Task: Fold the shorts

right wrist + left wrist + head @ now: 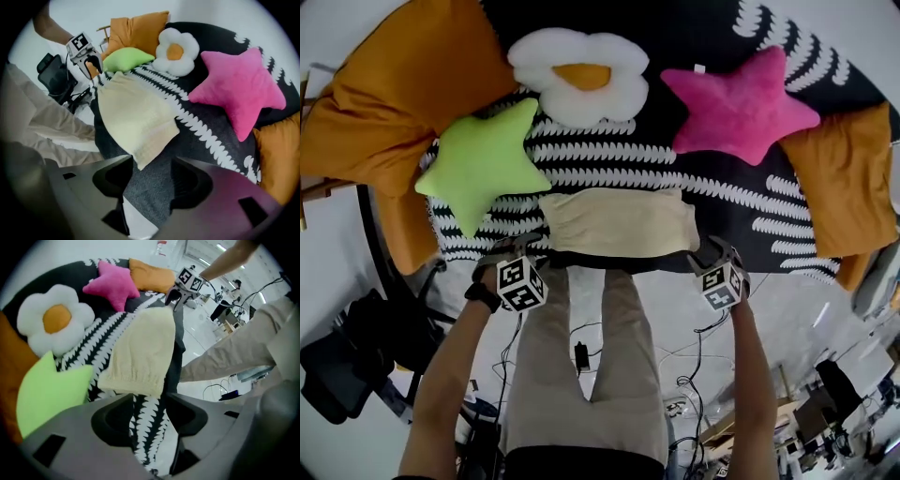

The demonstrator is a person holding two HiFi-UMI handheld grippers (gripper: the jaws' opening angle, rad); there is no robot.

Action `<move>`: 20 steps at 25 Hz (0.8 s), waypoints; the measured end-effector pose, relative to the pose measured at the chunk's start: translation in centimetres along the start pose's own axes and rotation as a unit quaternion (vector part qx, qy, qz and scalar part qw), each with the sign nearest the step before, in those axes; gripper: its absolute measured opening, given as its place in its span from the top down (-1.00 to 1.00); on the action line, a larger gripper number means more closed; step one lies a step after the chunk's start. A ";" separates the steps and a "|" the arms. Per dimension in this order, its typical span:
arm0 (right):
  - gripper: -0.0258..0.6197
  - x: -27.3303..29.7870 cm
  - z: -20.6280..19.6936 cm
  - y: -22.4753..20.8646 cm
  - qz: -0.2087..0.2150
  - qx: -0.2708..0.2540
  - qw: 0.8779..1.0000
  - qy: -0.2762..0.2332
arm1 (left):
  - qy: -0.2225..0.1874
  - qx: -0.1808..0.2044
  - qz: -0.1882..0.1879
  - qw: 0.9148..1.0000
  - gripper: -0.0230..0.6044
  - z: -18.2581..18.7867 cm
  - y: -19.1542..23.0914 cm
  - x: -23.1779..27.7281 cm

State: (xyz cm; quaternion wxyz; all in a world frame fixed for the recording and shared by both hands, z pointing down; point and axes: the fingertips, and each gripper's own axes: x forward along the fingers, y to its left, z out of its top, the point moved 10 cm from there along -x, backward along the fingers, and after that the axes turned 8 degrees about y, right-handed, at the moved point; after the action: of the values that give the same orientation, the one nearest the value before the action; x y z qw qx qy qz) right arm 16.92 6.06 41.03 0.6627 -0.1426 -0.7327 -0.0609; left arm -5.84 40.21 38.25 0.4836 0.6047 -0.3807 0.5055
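The cream shorts (619, 222) lie folded into a flat rectangle on the black-and-white patterned cover (741, 202), close to its near edge. My left gripper (516, 248) hangs over their near left corner, my right gripper (712, 251) over their near right corner. In the left gripper view the jaws of the left gripper (149, 416) stand open. Only the cover shows between them, and the shorts (145, 352) begin just beyond. In the right gripper view the right gripper (147, 180) is open too, and a corner of the shorts (133, 119) ends by its left jaw, ungripped.
Behind the shorts lie a green star pillow (483, 161), a white flower pillow (578, 77) and a pink star pillow (739, 105). Orange pillows (389, 103) flank both sides. The person's legs (586, 375) stand against the bed edge, with cables (694, 366) on the floor.
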 end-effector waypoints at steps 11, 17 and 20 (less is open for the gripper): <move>-0.30 4.8 4.8 0.3 0.029 -0.281 0.955 0.092 | 0.047 0.186 0.070 0.979 -0.36 5.4 1.5 7.7; -0.50 3.6 2.8 -3.0 0.012 -0.159 0.985 0.071 | 0.014 0.163 0.072 0.984 -0.39 4.7 1.7 4.8; -0.43 -0.7 3.0 -1.7 -0.040 -0.119 0.992 -0.015 | 0.011 0.190 0.070 0.979 -0.39 4.0 1.6 2.2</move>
State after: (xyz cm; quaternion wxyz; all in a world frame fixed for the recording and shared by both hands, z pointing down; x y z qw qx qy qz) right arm 13.63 5.18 40.13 0.6271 -0.1923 -0.7350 -0.1720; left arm -5.94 36.03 40.64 0.3275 0.6519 -0.3140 0.6076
